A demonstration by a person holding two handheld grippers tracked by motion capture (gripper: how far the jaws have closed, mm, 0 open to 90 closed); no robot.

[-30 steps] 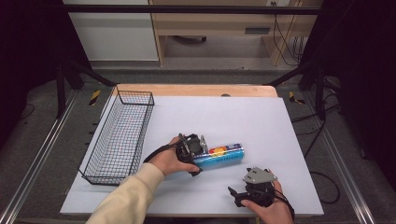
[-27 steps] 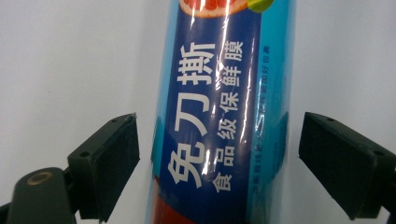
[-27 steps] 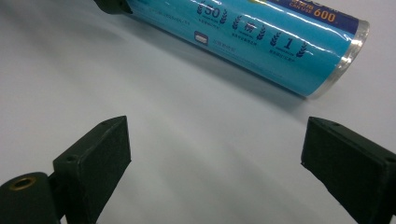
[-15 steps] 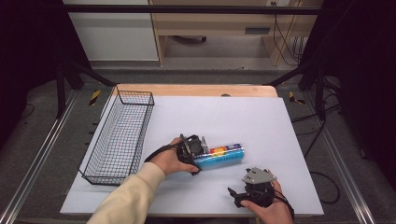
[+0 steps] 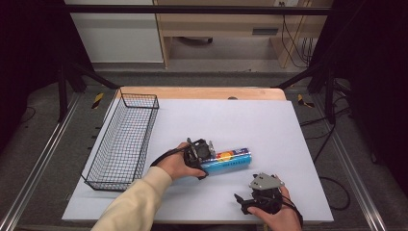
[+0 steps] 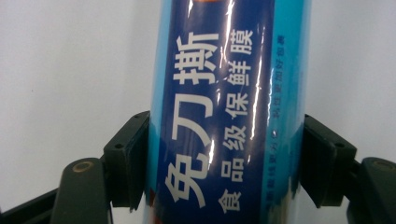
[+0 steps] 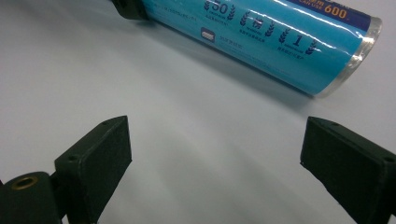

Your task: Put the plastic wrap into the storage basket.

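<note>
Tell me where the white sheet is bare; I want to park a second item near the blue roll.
Free: the far half of the white sheet, beyond the blue roll and right of the wire basket. Crowded: the near strip, where the left gripper clamps the roll and the right gripper waits open.

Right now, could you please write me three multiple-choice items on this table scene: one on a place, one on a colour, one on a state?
1. Where does the wire basket stand?
A. the table's left side
B. the right side
C. on the roll

2. What colour is the roll?
A. red
B. blue
C. green

3. How do the right gripper jaws stand?
A. clamped on the roll
C. wide apart, nothing between
B. shut on the basket

Answers: A, the basket sits along the left edge; B, its wrapper is blue; C, bare table shows between them.
</note>
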